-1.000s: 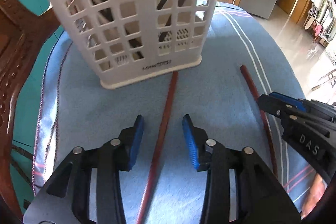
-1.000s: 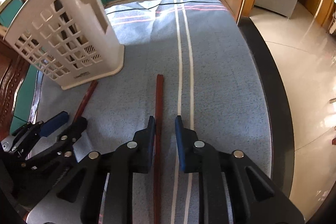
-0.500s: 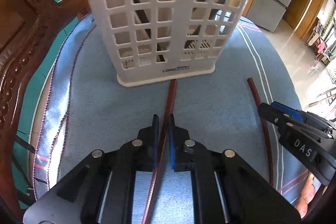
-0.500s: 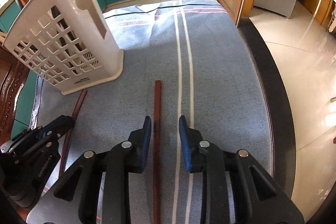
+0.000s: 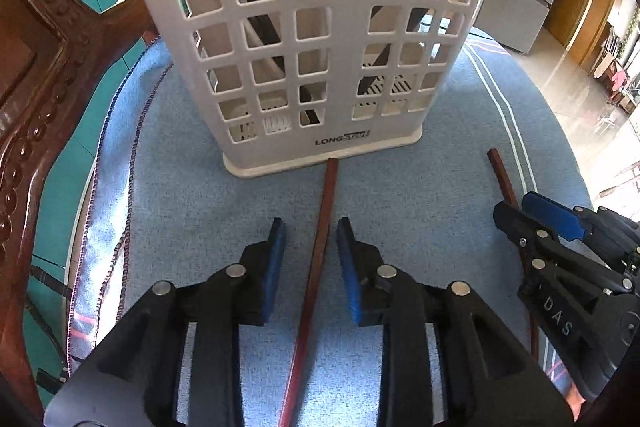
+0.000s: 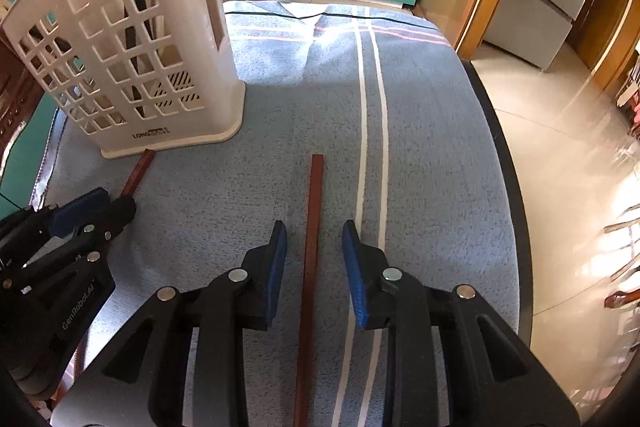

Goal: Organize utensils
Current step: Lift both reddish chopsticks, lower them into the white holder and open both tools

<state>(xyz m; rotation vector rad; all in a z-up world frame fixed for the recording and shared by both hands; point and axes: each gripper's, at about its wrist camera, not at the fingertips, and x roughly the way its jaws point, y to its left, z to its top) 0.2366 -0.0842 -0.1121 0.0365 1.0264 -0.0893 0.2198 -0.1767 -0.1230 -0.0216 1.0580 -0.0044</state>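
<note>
two dark red-brown wooden chopsticks lie flat on the blue towelling cloth (image 6: 432, 155). the left chopstick (image 5: 322, 227) ends touching the base of the white plastic lattice utensil holder (image 5: 320, 39); the right chopstick (image 6: 312, 223) lies apart from that holder. the left gripper (image 5: 311, 231) straddles its stick, jaws opening, pads clear of it. the right gripper (image 6: 314, 233) stands partly open around its stick, gripping nothing.
</note>
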